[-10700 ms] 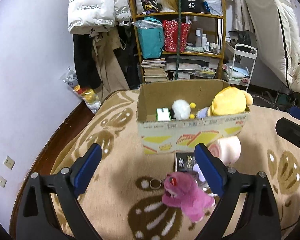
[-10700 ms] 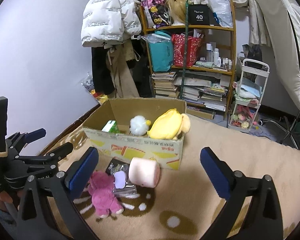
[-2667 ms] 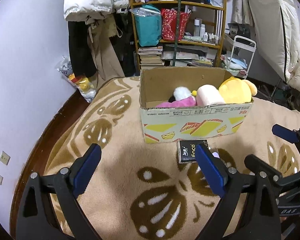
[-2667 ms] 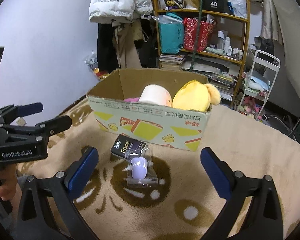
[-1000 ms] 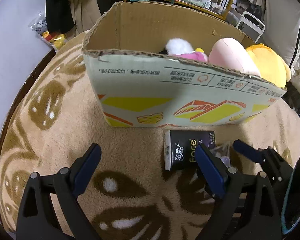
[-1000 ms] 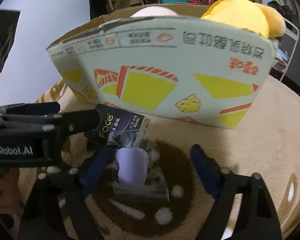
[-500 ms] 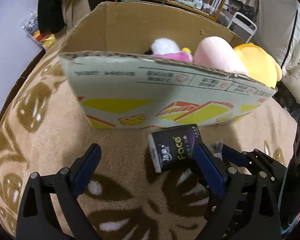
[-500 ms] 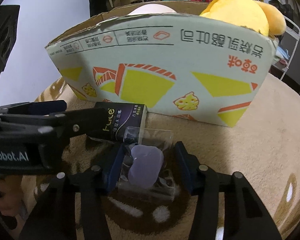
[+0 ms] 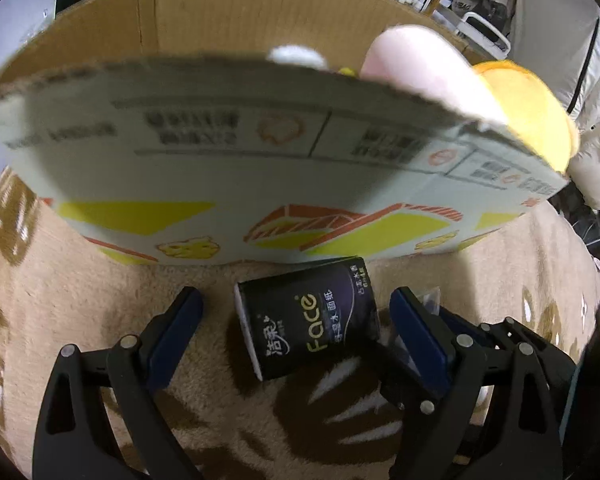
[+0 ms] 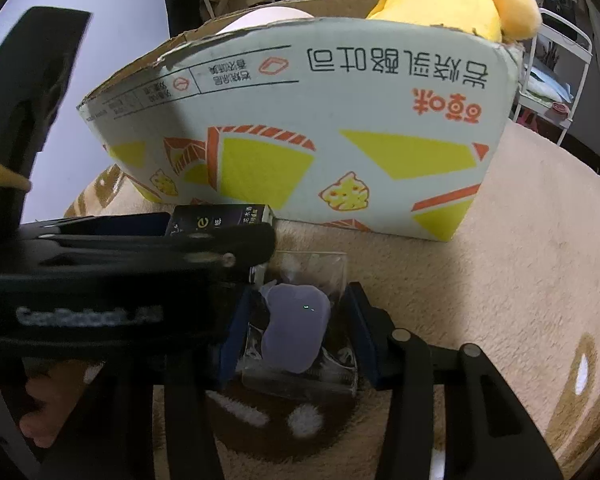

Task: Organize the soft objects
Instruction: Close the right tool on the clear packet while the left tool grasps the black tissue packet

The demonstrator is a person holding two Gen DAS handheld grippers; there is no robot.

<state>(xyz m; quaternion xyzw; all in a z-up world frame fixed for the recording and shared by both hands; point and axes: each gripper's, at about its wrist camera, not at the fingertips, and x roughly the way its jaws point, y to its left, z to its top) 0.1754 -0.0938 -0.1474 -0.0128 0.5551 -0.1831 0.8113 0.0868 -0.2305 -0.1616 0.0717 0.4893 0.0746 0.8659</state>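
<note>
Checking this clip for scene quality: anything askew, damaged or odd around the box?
Two things. The cardboard box has a ragged, torn top rim at its left corner. The black tissue pack lies skewed on the rug against the box's front, not square to it.

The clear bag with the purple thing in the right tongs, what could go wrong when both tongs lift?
1. The right tongs have just been closing on the clear bag; the slick film may slip out.
2. The left tongs straddle the black tissue pack right beside them, so the two tools may knock together.
3. The cardboard box stands close; a lift could catch its wall.
</note>
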